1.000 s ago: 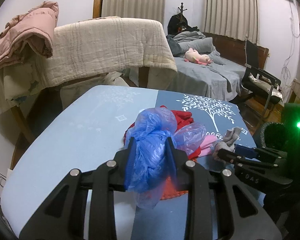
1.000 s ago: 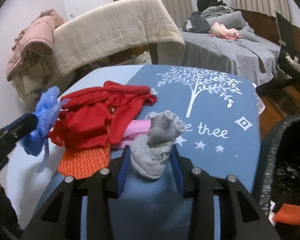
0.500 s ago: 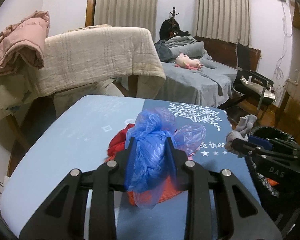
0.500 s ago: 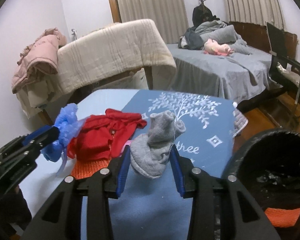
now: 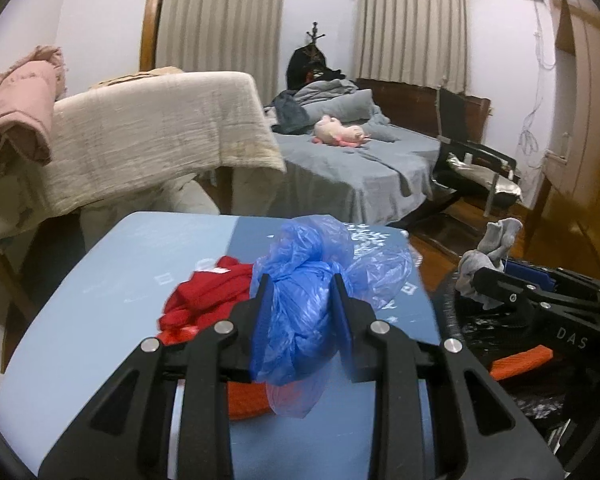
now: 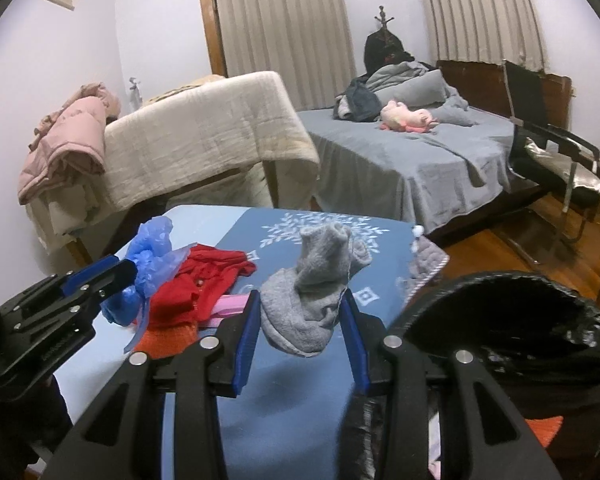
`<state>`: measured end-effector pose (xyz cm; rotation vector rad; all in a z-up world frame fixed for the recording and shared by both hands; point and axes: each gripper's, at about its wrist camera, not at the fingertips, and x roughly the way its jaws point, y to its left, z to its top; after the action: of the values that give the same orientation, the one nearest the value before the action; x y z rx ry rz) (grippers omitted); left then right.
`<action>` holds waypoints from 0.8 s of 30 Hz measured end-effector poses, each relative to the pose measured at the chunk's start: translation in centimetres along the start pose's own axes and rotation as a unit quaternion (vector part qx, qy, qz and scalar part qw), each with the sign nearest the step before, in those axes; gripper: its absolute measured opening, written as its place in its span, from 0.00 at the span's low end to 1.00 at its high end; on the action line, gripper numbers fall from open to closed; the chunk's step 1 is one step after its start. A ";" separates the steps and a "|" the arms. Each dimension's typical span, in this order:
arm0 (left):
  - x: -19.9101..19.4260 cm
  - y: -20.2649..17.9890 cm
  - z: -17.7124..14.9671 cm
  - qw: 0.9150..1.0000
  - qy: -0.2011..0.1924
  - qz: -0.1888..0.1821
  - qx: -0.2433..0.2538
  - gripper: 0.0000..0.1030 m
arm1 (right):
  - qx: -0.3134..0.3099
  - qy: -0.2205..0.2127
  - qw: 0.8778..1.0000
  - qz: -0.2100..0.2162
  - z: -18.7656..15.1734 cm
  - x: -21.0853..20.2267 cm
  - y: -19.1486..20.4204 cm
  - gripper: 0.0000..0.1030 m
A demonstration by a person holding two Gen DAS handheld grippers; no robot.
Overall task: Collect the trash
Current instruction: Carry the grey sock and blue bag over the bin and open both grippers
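Left wrist view showed my left gripper (image 5: 300, 312) clenched on a crumpled blue bag (image 5: 304, 300), held above the table (image 5: 100, 300) with red cloth (image 5: 208, 296) lying beneath. At the right, my right gripper (image 5: 480, 280) grasped a grey sock (image 5: 488, 256) over the bin (image 5: 500, 344). From the right wrist view, the sock (image 6: 312, 300) sat pinched between the blue pads (image 6: 246, 332), with the bin's black rim (image 6: 500, 284) near on the right. I judged this the carry-to-bin step. Next I needed each load fully over the bin's mouth before letting go, sock first.
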<state>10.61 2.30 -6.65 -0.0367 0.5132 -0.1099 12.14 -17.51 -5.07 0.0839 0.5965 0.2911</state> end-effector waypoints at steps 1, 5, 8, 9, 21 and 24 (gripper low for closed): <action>0.0 -0.3 0.1 1.000 -0.001 -0.004 0.002 0.27 | 0.002 -0.002 1.000 -0.005 0.0 -0.4 -0.4 0.38; 0.2 -2.2 0.4 1.000 -0.003 -0.025 0.013 0.27 | 0.011 -0.008 1.000 -0.022 -0.2 -1.6 -2.2 0.38; 0.4 -3.8 0.5 0.999 -0.003 -0.043 0.019 0.27 | 0.017 -0.012 0.999 -0.036 -0.4 -2.5 -3.4 0.38; 0.5 -4.5 0.6 0.998 -0.003 -0.050 0.023 0.27 | 0.019 -0.013 0.999 -0.042 -0.5 -2.9 -3.9 0.38; 1.3 -11.5 0.7 0.991 -0.007 -0.118 0.057 0.27 | 0.049 -0.023 0.993 -0.101 -1.8 -6.4 -9.3 0.38; 1.5 -13.1 0.5 0.989 -0.007 -0.133 0.064 0.27 | 0.056 -0.024 0.991 -0.116 -2.2 -7.1 -10.6 0.38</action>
<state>10.88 -10.84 -6.10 0.0189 0.4847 -0.4033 7.88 -29.75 -4.72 0.1279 0.5680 0.0303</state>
